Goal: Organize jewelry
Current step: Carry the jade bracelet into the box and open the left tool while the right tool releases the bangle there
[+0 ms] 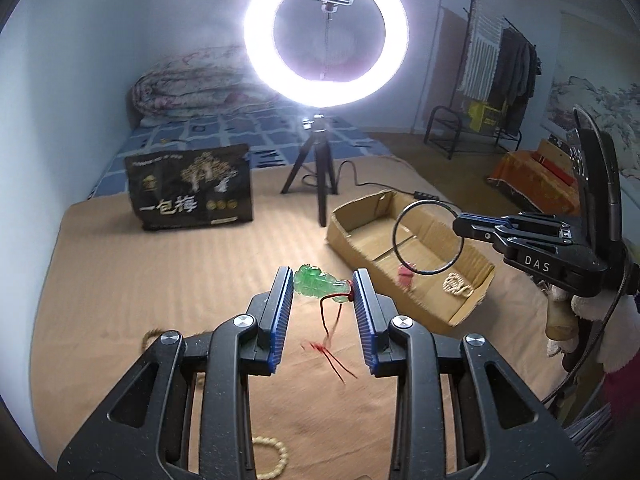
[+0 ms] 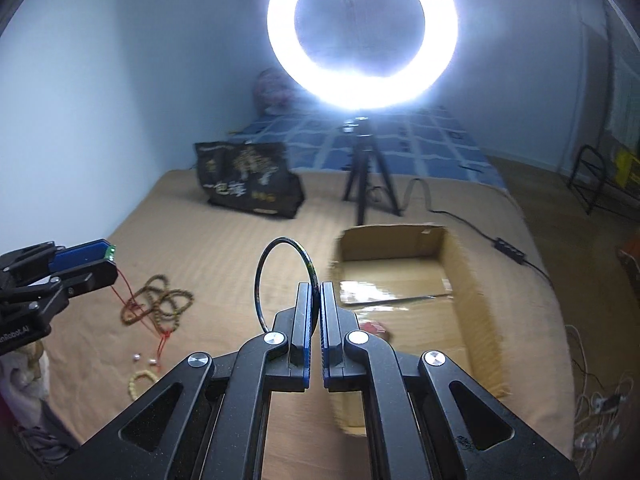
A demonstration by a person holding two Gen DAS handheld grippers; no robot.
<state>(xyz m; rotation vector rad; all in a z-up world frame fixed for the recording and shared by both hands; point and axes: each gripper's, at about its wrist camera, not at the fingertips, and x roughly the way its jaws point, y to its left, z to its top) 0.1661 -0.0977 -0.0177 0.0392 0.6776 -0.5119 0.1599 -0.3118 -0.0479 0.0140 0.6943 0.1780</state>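
Both grippers point down at a slant over the tan bed cover. The left gripper has its fingers partly apart, clamped on a green jade pendant that spans the gap crosswise near the tips; its red cord dangles below. The right gripper has its fingers pressed together on the rim of a thin black bangle, whose loop stands up and left of the tips.

Only the left wrist view shows a beaded bracelet and a red item inside the cardboard box. Only the right wrist view shows a brown bead necklace and two small pearls on the cover, left of the box.
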